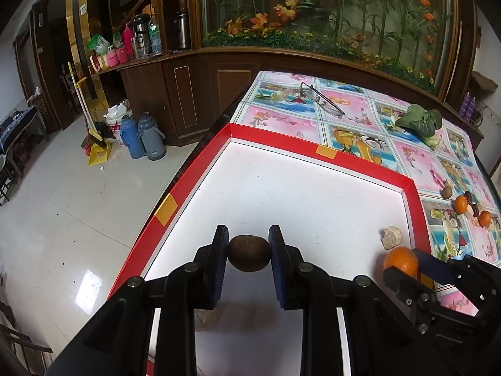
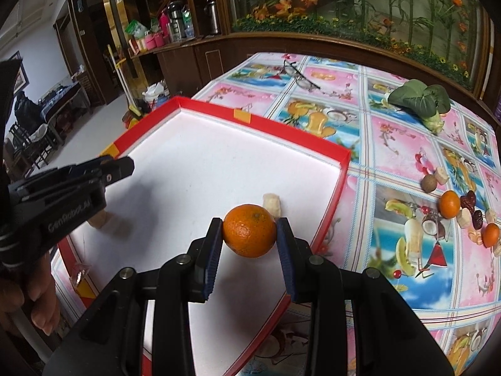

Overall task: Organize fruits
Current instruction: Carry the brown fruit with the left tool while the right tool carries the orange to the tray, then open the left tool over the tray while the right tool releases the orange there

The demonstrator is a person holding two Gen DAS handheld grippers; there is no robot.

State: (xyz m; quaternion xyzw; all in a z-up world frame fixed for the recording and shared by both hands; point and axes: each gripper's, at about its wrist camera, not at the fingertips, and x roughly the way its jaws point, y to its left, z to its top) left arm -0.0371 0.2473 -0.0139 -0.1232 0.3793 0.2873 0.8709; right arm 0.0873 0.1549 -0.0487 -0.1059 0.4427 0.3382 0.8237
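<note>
My left gripper is shut on a small brown round fruit, held just above the white floor of a red-rimmed tray. In the right wrist view my right gripper is shut on an orange over the same tray. That orange and the right gripper also show at the tray's right side. The left gripper reaches in from the left, its fruit hidden. A pale banana piece lies in the tray behind the orange.
Loose fruit lies on the patterned tablecloth right of the tray: a brown fruit, two oranges, dark dates and banana pieces. A leafy green vegetable and glasses sit farther back. Another pale chunk lies in the tray.
</note>
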